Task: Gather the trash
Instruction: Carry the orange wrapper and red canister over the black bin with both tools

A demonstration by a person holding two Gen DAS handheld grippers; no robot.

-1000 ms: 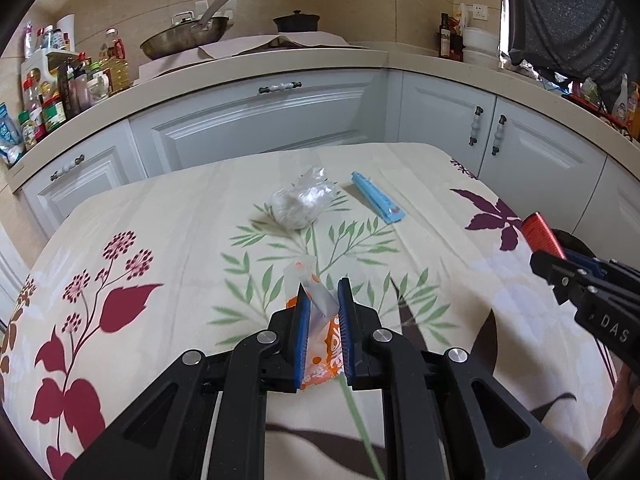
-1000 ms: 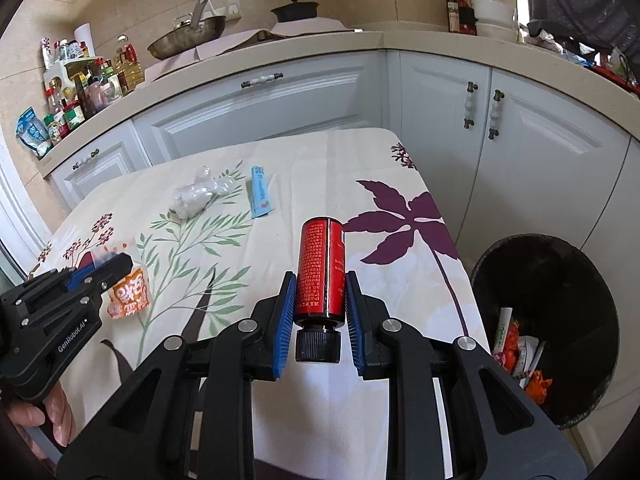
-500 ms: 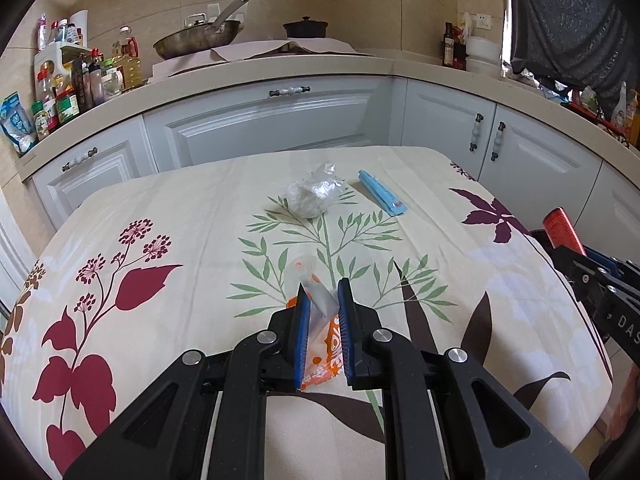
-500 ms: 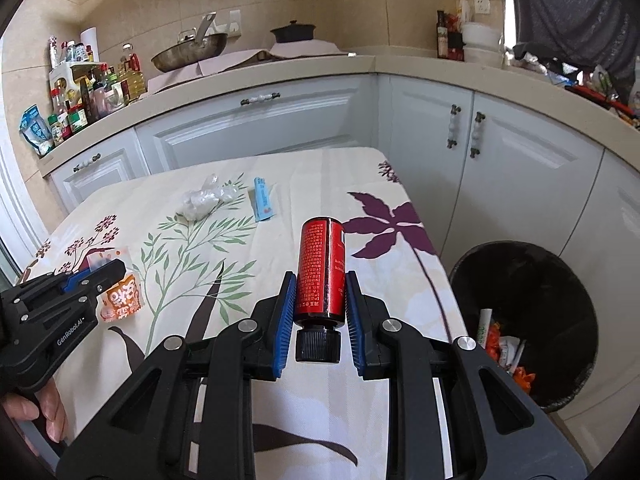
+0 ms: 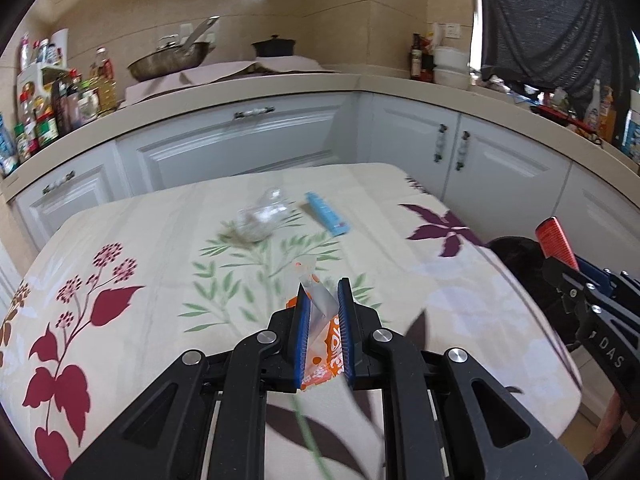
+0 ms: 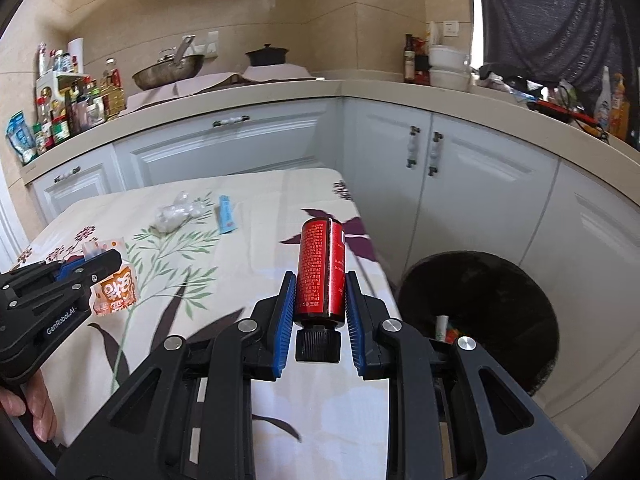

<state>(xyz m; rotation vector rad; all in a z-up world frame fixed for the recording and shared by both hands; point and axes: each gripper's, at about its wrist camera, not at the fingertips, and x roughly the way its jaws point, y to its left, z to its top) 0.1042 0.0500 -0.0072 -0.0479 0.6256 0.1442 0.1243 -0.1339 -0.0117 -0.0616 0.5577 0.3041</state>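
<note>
My left gripper (image 5: 323,292) is shut on an orange and white snack wrapper (image 5: 326,340) and holds it above the table; the wrapper also shows in the right wrist view (image 6: 116,290). My right gripper (image 6: 320,280) is shut on a red bottle (image 6: 322,268) with a black cap, held above the table's right edge. A black trash bin (image 6: 480,312) with some litter inside stands on the floor to the right. A crumpled clear plastic bag (image 5: 262,218) and a blue packet (image 5: 326,219) lie on the far part of the table.
The table has a floral cloth (image 5: 140,260). White cabinets (image 5: 240,148) under a beige counter (image 5: 280,84) wrap the back and right. Bottles (image 5: 52,108), a pan (image 5: 168,60) and a pot (image 5: 274,46) stand on the counter.
Both grippers have risen and moved right with their loads. The wrapper is lifted clear of the table. The bin is nearer under the right gripper.
</note>
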